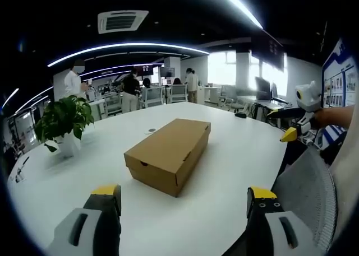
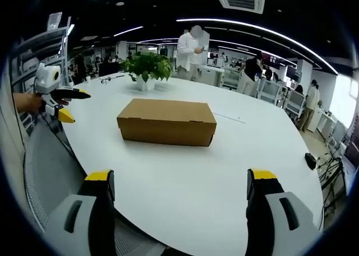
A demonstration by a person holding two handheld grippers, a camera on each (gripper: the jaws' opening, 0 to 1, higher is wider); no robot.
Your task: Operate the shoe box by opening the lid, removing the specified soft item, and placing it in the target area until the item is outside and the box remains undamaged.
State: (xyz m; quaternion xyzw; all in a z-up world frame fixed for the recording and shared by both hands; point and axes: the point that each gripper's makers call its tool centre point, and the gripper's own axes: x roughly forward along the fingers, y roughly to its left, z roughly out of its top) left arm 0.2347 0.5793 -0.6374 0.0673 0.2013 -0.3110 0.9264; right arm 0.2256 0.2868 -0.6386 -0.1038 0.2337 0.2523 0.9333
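Left gripper view has the left hand-held gripper (image 1: 184,200) at the bottom of the frame, its yellow-tipped jaws spread wide with nothing between them. Beyond the gap, in the centre of the frame, the shoe box (image 1: 169,153) sits on the white surface (image 1: 235,155), well apart from the jaws. Its long axis runs from lower left to upper right in this frame, so a short end and one long side face this hand-held gripper. The lid is down and the box looks intact; whatever soft item it holds is hidden inside.

Right gripper view shows the right hand-held gripper (image 2: 180,190) low in the frame, jaws likewise parted and empty. From here the box (image 2: 166,121) lies straight ahead in the middle of the frame with its long axis across the picture, a long side square to the jaws. It is also well clear of them. I cannot tell which hand is nearer.

My judgement: the lid has yet to be opened, and the right side, facing a long edge, seems better placed to lift it while the left steadies an end.

Farther out, a potted plant (image 1: 63,121) stands on the surface at the left of the left gripper view, and people stand among desks behind.
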